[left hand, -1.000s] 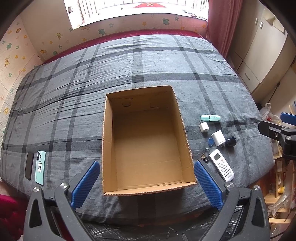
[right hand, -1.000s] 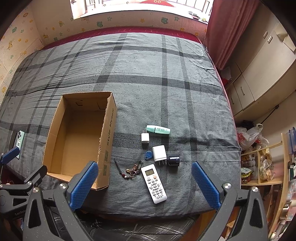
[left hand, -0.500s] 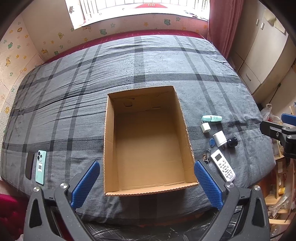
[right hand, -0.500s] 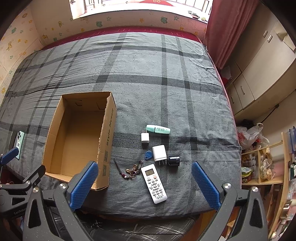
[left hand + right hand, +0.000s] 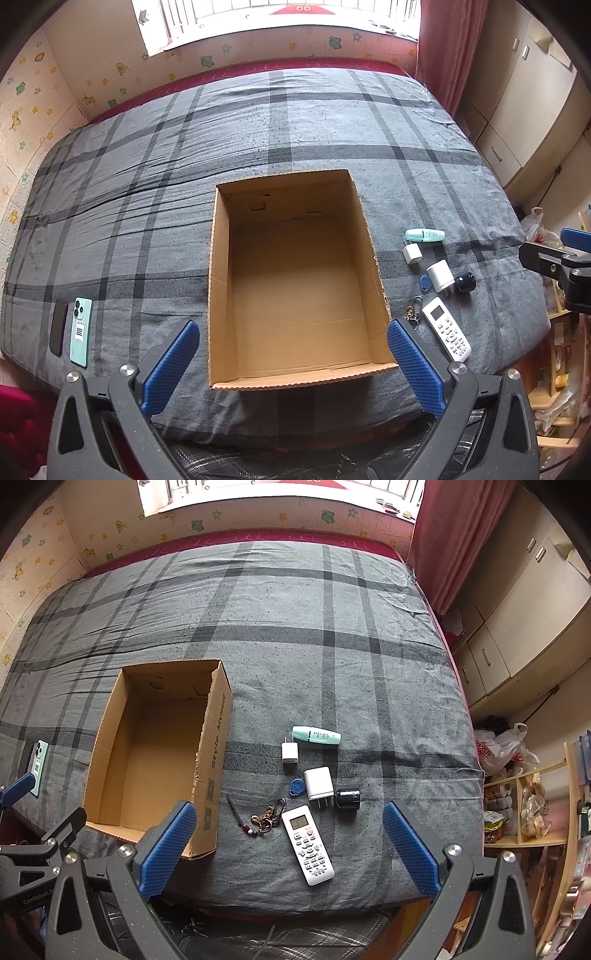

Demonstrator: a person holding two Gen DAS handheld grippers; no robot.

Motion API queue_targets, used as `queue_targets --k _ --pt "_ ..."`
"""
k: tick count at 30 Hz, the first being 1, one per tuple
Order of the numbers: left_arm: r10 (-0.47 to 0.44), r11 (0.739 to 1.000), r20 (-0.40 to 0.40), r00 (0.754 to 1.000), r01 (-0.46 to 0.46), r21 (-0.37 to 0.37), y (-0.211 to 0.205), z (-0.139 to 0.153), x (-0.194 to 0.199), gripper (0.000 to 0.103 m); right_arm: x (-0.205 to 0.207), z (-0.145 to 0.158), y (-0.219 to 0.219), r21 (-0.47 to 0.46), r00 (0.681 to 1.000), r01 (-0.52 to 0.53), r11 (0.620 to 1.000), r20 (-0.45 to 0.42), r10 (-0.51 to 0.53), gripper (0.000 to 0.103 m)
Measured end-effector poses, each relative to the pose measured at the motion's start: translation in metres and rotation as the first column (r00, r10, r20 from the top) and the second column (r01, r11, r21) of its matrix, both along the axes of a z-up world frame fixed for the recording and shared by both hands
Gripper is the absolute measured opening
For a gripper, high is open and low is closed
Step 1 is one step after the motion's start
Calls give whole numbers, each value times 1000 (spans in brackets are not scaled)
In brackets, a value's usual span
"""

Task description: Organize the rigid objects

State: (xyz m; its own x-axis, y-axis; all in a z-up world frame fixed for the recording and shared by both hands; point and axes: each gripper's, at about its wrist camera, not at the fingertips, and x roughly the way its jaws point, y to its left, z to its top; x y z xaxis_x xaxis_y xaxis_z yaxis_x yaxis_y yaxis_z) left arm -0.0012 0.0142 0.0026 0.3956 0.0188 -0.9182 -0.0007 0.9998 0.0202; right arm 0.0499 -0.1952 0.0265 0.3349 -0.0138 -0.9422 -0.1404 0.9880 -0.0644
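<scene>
On the grey plaid bed (image 5: 332,635), just right of the empty cardboard box (image 5: 110,716): white remote (image 5: 307,844), two white chargers (image 5: 318,782), mint tube (image 5: 316,735), blue tag (image 5: 295,787), small black pot (image 5: 347,798), keys (image 5: 266,816). All hard and probably light, maybe a bit slippery. Best to pinch the remote across its long sides. "Style Myself" printed on the box. Left gripper (image 5: 291,363) and right gripper (image 5: 288,843) both wide apart, holding nothing.

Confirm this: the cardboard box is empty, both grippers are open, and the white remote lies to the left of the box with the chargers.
Not quite. The remote lies to the right of the box, beside the chargers, as the right wrist view shows. The box is empty, and the left gripper and the right gripper are open.
</scene>
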Motion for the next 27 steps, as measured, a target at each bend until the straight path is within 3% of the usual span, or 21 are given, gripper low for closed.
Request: queue_targets --k 18,27 --pt "0 1000 -1 1000 0 4 9 -7 3 103 4 -6 2 -3 1000 -1 1000 -3 1 103" --pt "38 999 7 999 -38 -1 39 -37 7 103 4 -21 -2 -30 1000 -2 1000 -3 2 103"
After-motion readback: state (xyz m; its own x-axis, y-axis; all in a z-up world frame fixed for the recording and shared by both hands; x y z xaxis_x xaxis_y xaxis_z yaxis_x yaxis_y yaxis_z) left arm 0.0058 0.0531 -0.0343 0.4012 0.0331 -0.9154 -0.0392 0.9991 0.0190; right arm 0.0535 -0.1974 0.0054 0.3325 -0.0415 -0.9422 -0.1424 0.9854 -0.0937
